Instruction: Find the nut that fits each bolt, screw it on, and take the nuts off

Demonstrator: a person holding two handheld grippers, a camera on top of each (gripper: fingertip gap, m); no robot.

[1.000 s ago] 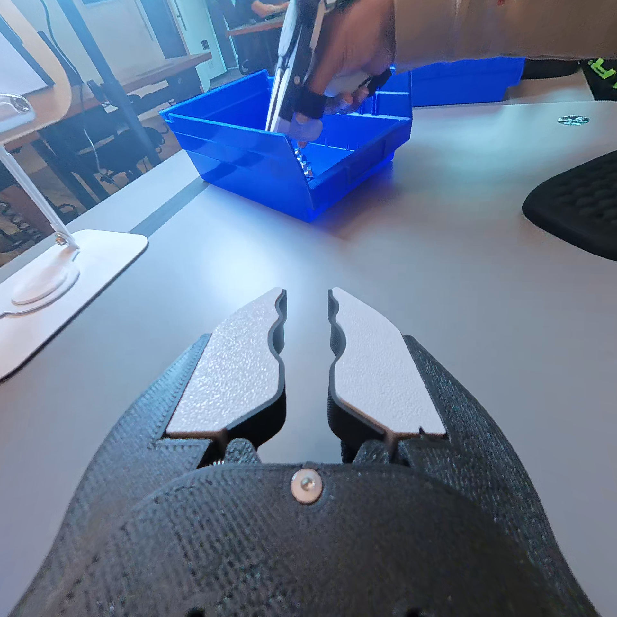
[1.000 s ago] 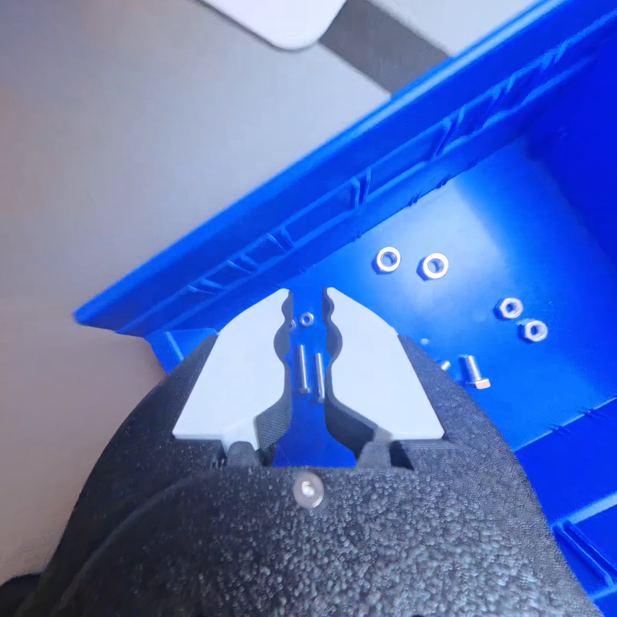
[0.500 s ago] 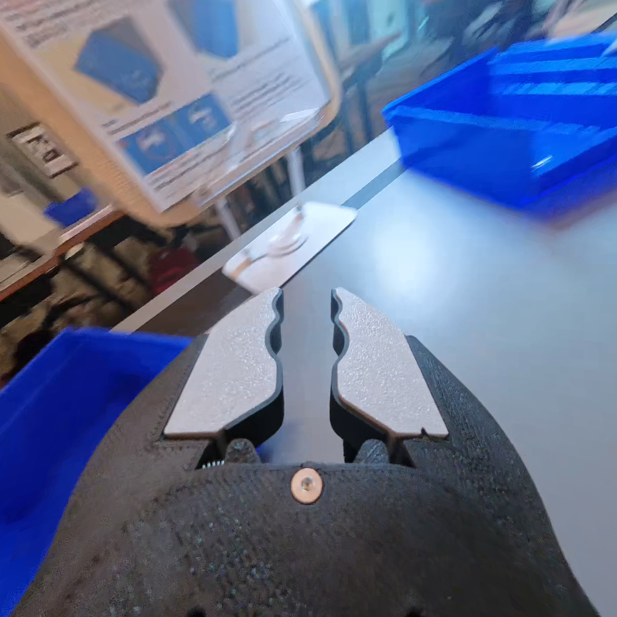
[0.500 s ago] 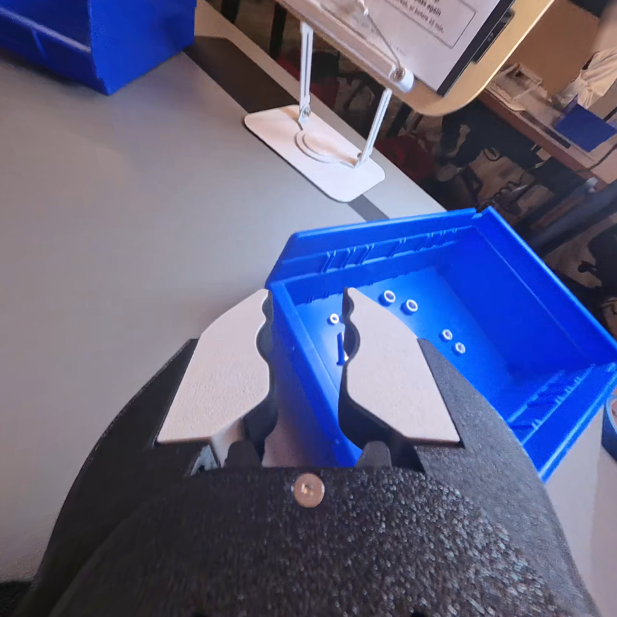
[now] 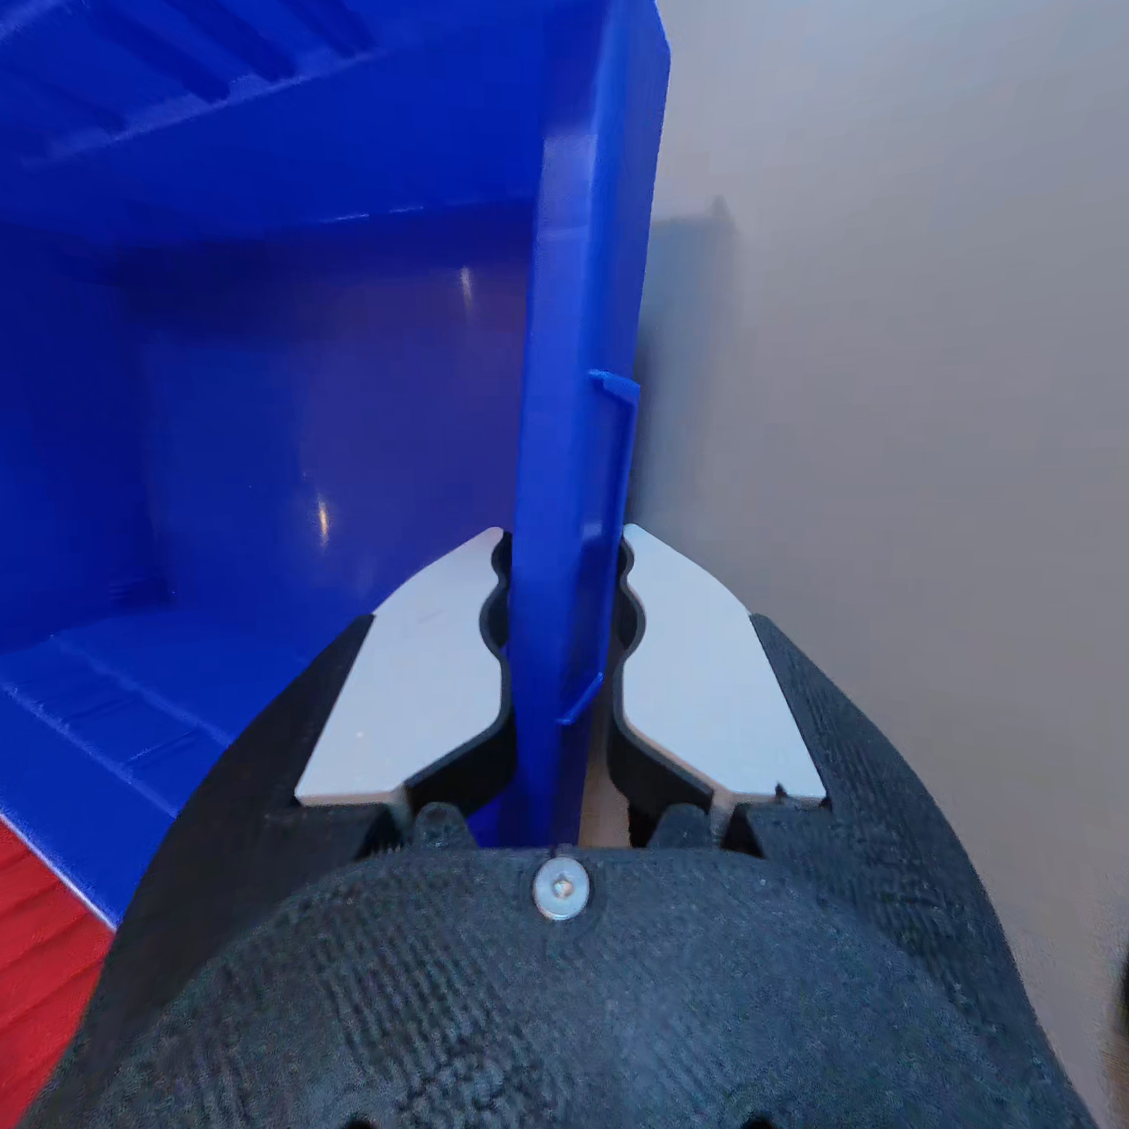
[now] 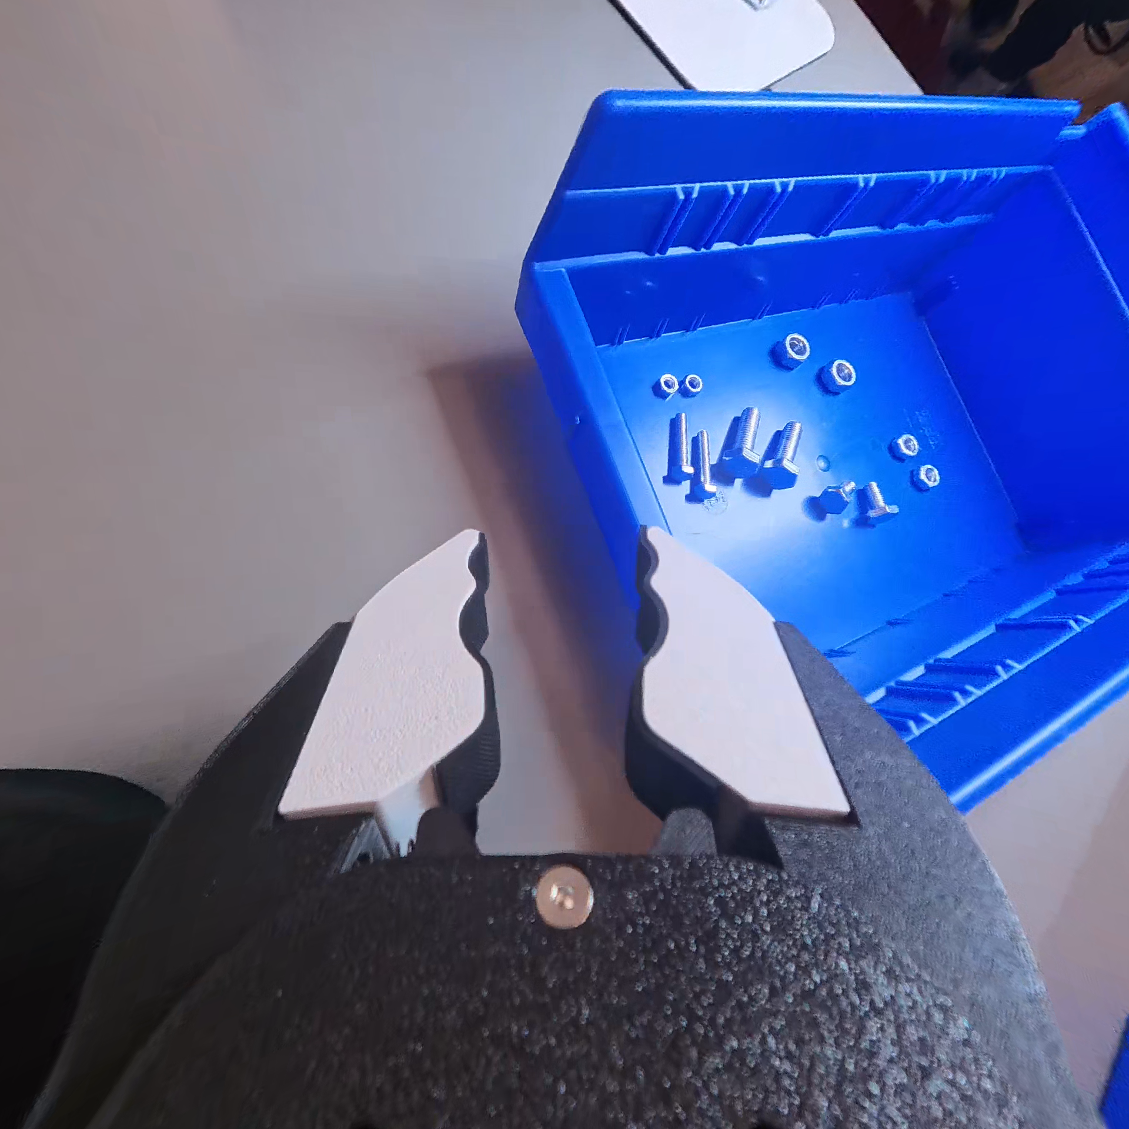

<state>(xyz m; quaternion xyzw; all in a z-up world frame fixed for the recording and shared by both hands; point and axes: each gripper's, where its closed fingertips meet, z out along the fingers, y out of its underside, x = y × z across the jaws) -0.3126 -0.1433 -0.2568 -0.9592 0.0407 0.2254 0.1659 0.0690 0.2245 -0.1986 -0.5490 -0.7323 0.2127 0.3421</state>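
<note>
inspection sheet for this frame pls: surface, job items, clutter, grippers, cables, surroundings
Surface: grey table, bare where visible.
Job's things: six bolts and six nuts loose in the blue bin.
Clutter: white stand base at the table's far edge.
Grippers: left gripper straddles the wall of another blue bin; contact unclear. Right gripper open, empty, beside the bin of parts.
Cables: nothing seen.
Surroundings: red surface beside the left bin; dark blurred background.

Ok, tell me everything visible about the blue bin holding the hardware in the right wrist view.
The blue bin is glossy moulded plastic, open-topped, with slotted ribs along its long walls. It sits on the grey table, seen from above. On its floor lie six bolts and six loose nuts. The right tongs are open just outside its near corner, not touching it.
</note>
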